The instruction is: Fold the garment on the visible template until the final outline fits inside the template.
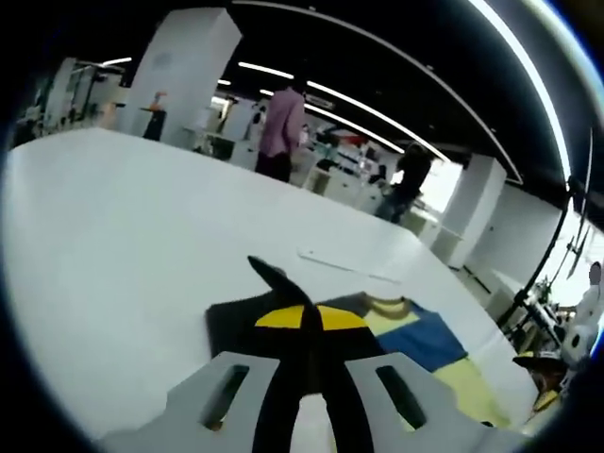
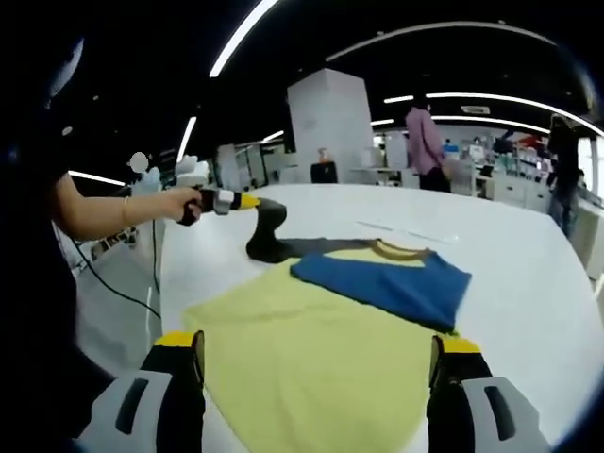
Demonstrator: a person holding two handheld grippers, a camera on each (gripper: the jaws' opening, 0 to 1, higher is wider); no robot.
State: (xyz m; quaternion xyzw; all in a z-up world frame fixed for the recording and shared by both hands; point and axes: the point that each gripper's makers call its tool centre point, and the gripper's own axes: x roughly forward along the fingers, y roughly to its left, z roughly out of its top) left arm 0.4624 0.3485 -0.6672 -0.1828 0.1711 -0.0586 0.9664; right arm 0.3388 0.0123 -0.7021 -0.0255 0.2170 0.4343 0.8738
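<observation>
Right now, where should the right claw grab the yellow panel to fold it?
Probably the near hem of the yellow panel, at the corner by the right claw, coming in low from the table edge. The hem lies flat and free; the left claw pinches the dark sleeve.

Right gripper (image 2: 316, 377): jaws spread wide, nothing between them, held above the near edge of the shirt (image 2: 330, 330). The shirt lies flat on the white table (image 2: 528, 245); it is yellow, with a blue panel folded across its upper part and a ribbed collar at the far end. Left gripper (image 2: 269, 231), held in a hand (image 2: 184, 203), sits at the dark sleeve (image 2: 283, 247) and appears clamped on it. Two people stand beyond the table.
</observation>
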